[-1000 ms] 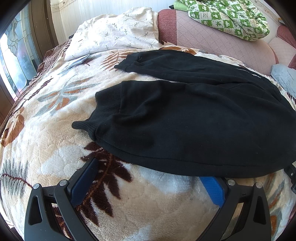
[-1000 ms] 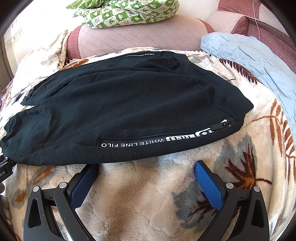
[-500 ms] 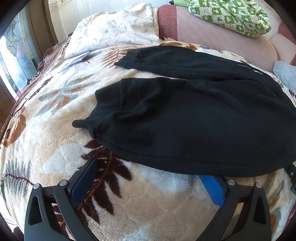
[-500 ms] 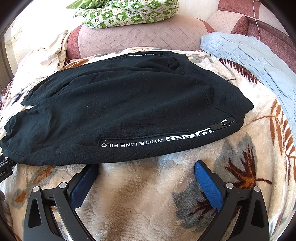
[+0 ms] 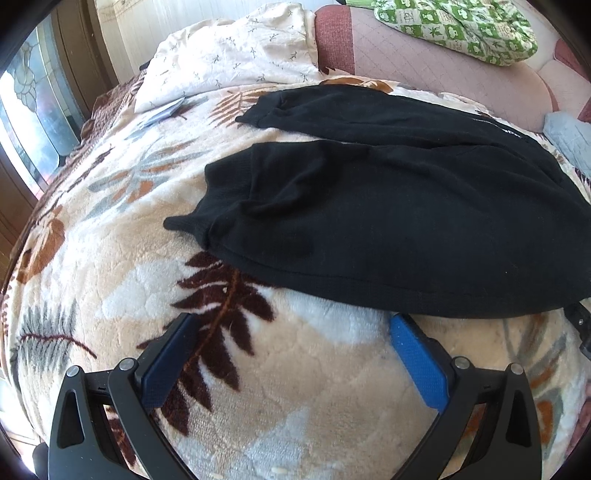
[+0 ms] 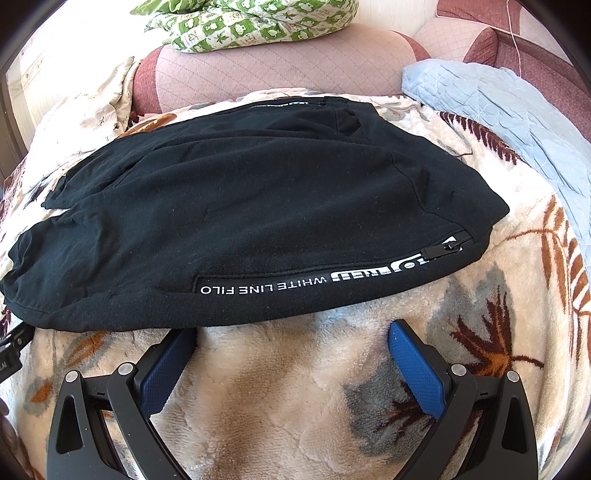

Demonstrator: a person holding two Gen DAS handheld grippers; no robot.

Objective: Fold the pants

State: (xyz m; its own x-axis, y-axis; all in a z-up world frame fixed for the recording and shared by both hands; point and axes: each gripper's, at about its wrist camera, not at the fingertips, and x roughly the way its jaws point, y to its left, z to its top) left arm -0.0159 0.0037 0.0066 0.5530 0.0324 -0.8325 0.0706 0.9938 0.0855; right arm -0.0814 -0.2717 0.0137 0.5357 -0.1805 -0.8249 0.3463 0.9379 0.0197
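Black pants (image 5: 388, 214) lie flat on a leaf-patterned blanket (image 5: 110, 229), legs pointing left with cuffed ends apart. In the right wrist view the pants (image 6: 240, 206) show the waist end at right, with a white-lettered stripe along the near edge and a zipper pull. My left gripper (image 5: 293, 332) is open just short of the near leg's hem, nothing between its blue pads. My right gripper (image 6: 291, 339) is open too, at the near edge below the lettered stripe, holding nothing.
A cream pillow (image 5: 236, 55) lies at the back left. A pink padded headboard (image 6: 277, 62) carries a green patterned quilt (image 6: 251, 22). A light blue cloth (image 6: 498, 107) lies at the right. A window (image 5: 26, 110) is on the far left.
The left gripper has drawn slightly back and down from the pants' hem. The right gripper and the pants have not moved.
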